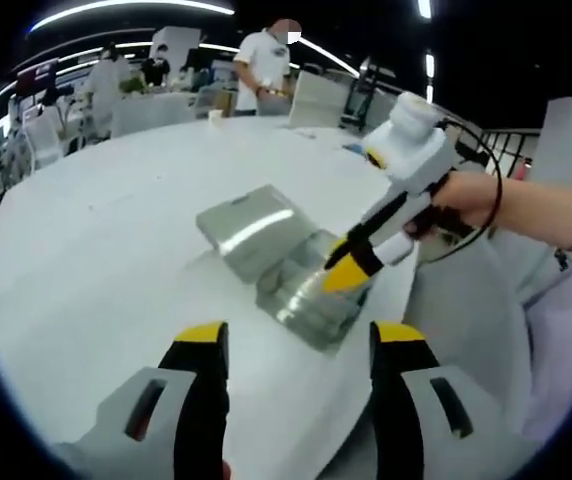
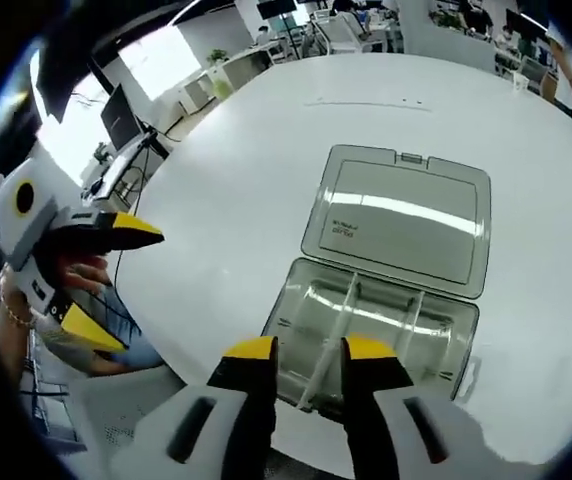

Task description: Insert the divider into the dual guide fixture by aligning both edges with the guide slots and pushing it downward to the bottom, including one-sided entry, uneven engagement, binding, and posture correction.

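In the left gripper view, the left gripper (image 1: pixel 299 345) stands open and empty, well short of the clear plastic box (image 1: pixel 311 290) on the white table (image 1: pixel 96 250). The right gripper (image 1: pixel 346 270) reaches down onto the box's near edge, so it is far nearer.

In the right gripper view, the right gripper (image 2: pixel 306 350) stands narrowly parted around the thin clear divider (image 2: pixel 331 335); whether it pinches it I cannot tell. The divider runs away from the jaws across the box (image 2: pixel 371 330), lid (image 2: pixel 401 215) flat beyond. The left gripper (image 2: pixel 106 275) hangs open, left of the box.
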`<state>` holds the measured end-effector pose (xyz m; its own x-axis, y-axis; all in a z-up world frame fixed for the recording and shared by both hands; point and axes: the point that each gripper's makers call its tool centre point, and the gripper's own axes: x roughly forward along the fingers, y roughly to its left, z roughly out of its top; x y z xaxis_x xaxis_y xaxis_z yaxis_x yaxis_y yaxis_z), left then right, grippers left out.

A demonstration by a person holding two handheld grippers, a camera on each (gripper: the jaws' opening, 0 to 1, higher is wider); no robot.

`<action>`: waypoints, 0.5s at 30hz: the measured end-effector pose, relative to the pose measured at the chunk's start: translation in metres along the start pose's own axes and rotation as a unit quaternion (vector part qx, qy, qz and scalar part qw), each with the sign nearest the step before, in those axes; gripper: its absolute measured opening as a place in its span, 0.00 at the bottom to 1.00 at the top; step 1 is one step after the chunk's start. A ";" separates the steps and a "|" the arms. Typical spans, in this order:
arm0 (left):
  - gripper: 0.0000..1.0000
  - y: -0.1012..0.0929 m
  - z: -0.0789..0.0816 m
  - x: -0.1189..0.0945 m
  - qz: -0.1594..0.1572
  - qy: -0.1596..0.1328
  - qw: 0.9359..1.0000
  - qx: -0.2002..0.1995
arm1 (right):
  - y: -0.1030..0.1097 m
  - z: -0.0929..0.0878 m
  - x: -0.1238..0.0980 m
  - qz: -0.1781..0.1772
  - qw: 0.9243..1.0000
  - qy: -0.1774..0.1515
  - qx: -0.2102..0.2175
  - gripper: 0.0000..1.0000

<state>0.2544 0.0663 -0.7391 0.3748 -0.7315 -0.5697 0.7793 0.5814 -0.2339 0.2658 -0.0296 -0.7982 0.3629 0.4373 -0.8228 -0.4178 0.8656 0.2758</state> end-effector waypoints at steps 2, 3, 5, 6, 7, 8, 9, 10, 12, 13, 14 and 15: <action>0.55 -0.003 0.001 -0.001 0.005 -0.001 1.000 -0.001 | 0.002 0.003 -0.004 0.009 1.000 -0.014 -0.013 0.21; 0.55 -0.005 0.001 -0.002 0.007 -0.002 1.000 -0.003 | 0.002 0.002 -0.006 0.012 1.000 -0.015 -0.015 0.21; 0.55 -0.009 0.002 -0.002 0.011 -0.003 1.000 -0.005 | 0.005 0.007 -0.010 0.026 0.999 -0.037 -0.022 0.22; 0.55 -0.010 0.002 -0.003 0.012 -0.003 1.000 -0.005 | 0.005 0.006 -0.013 0.031 0.999 -0.037 -0.019 0.23; 0.55 -0.011 0.002 -0.003 0.014 -0.003 1.000 -0.006 | 0.007 0.008 -0.015 0.039 0.998 -0.044 -0.023 0.23; 0.55 -0.014 0.002 -0.003 0.017 -0.004 1.000 -0.006 | 0.007 0.007 -0.018 0.042 0.998 -0.049 -0.022 0.22; 0.55 -0.015 0.003 -0.004 0.018 -0.005 1.000 -0.007 | 0.007 0.006 -0.019 0.045 0.997 -0.049 -0.025 0.22; 0.55 -0.016 0.004 -0.004 0.021 -0.006 1.000 -0.010 | 0.009 0.010 -0.022 0.053 0.996 -0.065 -0.040 0.22; 0.55 -0.018 0.006 -0.004 0.024 -0.008 1.000 -0.012 | 0.010 0.008 -0.026 0.058 0.995 -0.069 -0.040 0.22; 0.55 -0.020 0.007 -0.004 0.026 -0.008 1.000 -0.013 | 0.012 0.009 -0.029 0.068 0.994 -0.077 -0.045 0.22; 0.55 -0.022 0.007 -0.004 0.029 -0.009 0.999 -0.012 | 0.012 0.008 -0.032 0.068 0.994 -0.078 -0.046 0.22; 0.55 -0.023 0.008 -0.004 0.031 -0.009 0.999 -0.013 | 0.011 0.007 -0.035 0.069 0.993 -0.079 -0.053 0.21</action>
<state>0.2386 0.0531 -0.7249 0.4302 -0.7002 -0.5698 0.7419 0.6338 -0.2188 0.2545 -0.0331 -0.7627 0.4183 0.5908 -0.6899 -0.5560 0.7672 0.3199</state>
